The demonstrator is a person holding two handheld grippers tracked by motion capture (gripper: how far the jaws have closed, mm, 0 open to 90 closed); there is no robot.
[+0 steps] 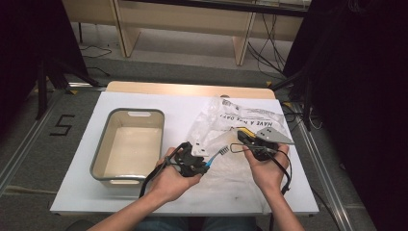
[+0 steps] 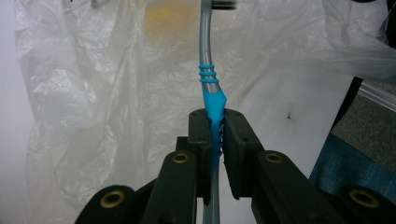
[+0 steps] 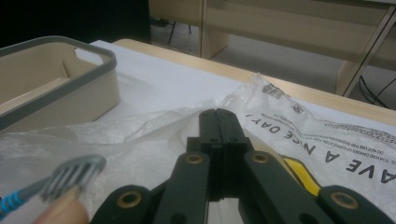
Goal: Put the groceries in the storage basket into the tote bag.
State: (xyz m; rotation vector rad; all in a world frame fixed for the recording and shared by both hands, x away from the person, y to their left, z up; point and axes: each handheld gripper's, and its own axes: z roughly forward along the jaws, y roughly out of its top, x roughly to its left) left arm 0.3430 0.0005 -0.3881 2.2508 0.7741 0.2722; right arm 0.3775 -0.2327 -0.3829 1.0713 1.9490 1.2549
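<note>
Left gripper (image 2: 215, 135) pinches my toothbrush (image 2: 212, 100) by its blue handle, head pointing ahead over the bag (image 1: 240, 120). Tub (image 1: 127, 144) sits to its left. Right gripper (image 3: 218, 114) grips the bag's edge, jaws pressed together.

Toothbrush (image 2: 212, 100), blue-and-clear handle: clamped between the two black jaws of the left tool (image 2: 215, 140), head at the top edge. Beneath: crumpled clear plastic bag (image 2: 93, 84) on white desk (image 2: 289, 98).
</note>
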